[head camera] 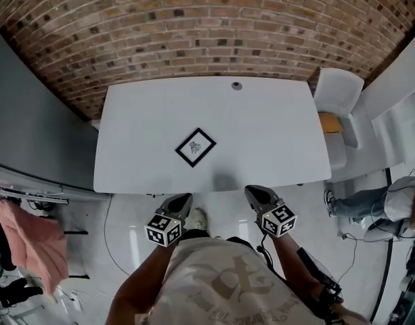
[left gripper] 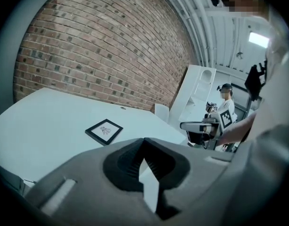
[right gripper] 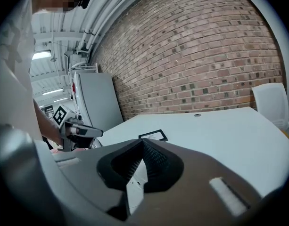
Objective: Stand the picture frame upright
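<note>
Black square picture frame [head camera: 195, 147], white mat: lying flat, face up, turned diamond-wise, near middle of white rectangular table [head camera: 275, 127]. Not upright.
Left grey gripper [head camera: 181, 200]: jaws fully together, nothing held, just short of table's near edge.
Right grey gripper [head camera: 256, 192]: jaws together, empty, at near edge, apart from frame.
Red brick wall [head camera: 193, 19] behind table.

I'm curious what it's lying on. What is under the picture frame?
The picture frame lies flat, picture side up, on the white table. Only bare tabletop shows around its edges. The frame covers its own back, so I can't see whether there is a stand underneath.
</note>
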The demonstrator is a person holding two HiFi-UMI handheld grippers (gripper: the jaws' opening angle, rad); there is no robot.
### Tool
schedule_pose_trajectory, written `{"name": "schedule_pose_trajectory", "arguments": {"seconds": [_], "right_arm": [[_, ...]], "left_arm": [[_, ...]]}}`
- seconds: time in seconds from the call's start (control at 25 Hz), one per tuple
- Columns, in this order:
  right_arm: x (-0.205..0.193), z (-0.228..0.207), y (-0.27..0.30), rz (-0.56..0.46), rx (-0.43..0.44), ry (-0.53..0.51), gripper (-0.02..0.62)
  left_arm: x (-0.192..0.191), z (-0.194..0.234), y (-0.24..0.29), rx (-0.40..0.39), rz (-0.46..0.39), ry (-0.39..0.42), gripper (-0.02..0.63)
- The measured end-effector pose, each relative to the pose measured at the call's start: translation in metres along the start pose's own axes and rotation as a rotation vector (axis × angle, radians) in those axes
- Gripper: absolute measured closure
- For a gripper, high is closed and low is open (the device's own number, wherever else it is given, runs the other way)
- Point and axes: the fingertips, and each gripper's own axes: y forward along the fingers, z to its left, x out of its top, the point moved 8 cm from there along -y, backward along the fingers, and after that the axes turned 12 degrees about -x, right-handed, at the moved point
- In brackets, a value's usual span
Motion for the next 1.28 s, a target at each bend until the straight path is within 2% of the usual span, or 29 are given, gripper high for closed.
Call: {"name": "schedule_pose_trajectory", "arguments": {"seconds": [0.28, 0.48, 0.88, 1.28], "right_arm": [[0.02, -0.004, 0.032, -0.003, -0.036, 0.02, 0.589], [0.038, -0.001, 0.054, 0.001, -0.035, -0.007, 0.589], [0.048, 0.001, 0.09, 0.073, 0.0, -0.057, 0.588], [0.056, -0.02, 0.131, 0.134, 0.083, -0.091, 0.588]], "left_arm": [[0.02, 0.034, 0.009, -0.023, 0.002, 0.002, 0.603], [0.029, 0.052, 0.005, -0.018, -0.017, -0.006, 0.603], [0.027, 0.066, -0.013, 0.055, -0.077, -0.086, 0.603], [0.026, 0.071, -0.004, 0.142, -0.103, -0.151, 0.603]]}}
